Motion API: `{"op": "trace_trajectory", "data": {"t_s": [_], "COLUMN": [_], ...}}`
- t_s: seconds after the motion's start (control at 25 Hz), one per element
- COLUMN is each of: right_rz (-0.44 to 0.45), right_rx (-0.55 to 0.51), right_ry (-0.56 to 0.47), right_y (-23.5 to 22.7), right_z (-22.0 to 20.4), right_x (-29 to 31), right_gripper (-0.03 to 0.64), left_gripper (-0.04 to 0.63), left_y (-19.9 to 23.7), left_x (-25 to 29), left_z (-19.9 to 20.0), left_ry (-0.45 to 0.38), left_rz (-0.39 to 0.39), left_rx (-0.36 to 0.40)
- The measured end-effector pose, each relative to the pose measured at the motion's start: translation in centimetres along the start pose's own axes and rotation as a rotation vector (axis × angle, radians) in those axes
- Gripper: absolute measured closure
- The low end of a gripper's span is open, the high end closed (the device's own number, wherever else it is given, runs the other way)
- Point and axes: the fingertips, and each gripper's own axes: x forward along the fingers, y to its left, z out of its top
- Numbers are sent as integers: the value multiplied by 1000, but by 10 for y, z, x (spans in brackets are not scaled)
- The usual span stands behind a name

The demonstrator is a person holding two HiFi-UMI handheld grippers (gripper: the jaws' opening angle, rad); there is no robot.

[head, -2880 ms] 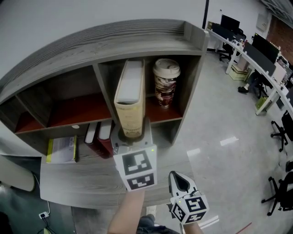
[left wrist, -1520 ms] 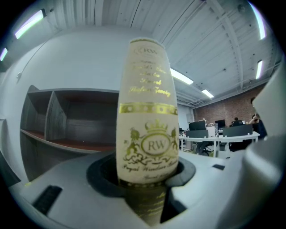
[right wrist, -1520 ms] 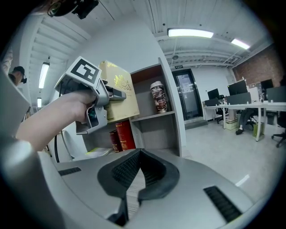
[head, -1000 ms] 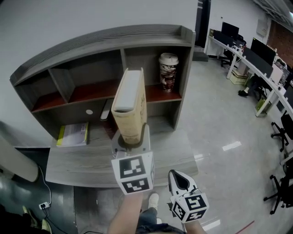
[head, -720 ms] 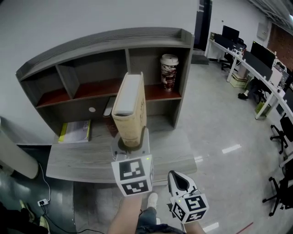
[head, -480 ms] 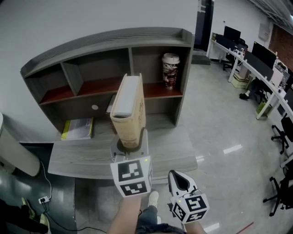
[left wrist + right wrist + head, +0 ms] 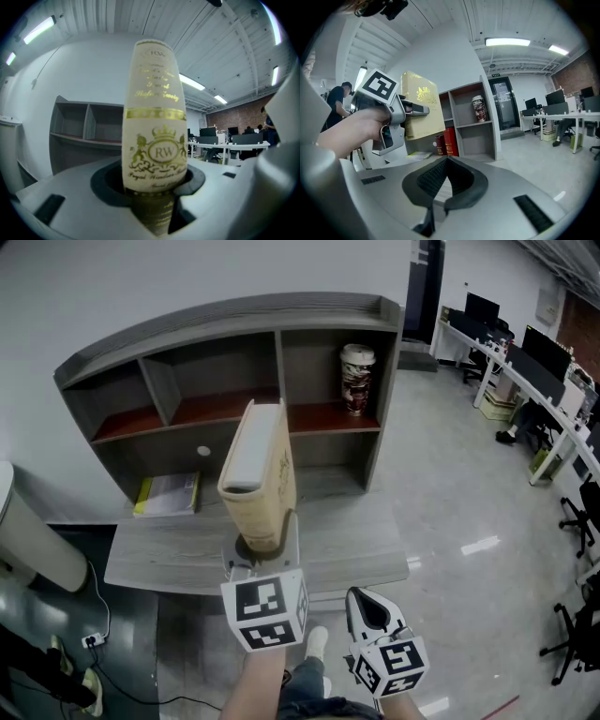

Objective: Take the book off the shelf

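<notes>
Two wide-set left gripper (image 7: 265, 542) jaws clamp the book (image 7: 255, 465) (right gripper (image 7: 364, 606) closed)

The book (image 7: 260, 470) was a thick hardback in cream-tan covers with white page edges along the top. Its spine carried gold lettering, a gold band and a crowned crest around the letters RW. It stood upright with a slight lean, spine turned toward the left gripper (image 7: 262, 542), whose jaws were clamped on its lower end. It was clear of the shelf (image 7: 225, 317), held in the air in front of it. The shelf was a grey wood unit with reddish-brown boards inside its compartments, standing against a white wall.
</notes>
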Motion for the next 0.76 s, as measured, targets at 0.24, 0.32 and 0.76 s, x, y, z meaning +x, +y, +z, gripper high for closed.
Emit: {"op": "trace_trajectory", "data": {"t_s": [0.24,0.32,0.76], "right_rz": [37,47,86], "right_rx": [-5,-11,-14], "right_ry": [1,2,28], "right_y": [15,20,42], "right_z": [-4,-4,-16], "right_x": [-4,-5,-8], "right_gripper": [609,609,609], "left_gripper": [377,377,377], "left_y": [10,14,46], "left_x": [-20,-26,-56], "left_z": [-11,-15,-31], "left_ry": [25,33,56], "left_rz": [22,31,95], "left_rx": [-4,-6,-32]}}
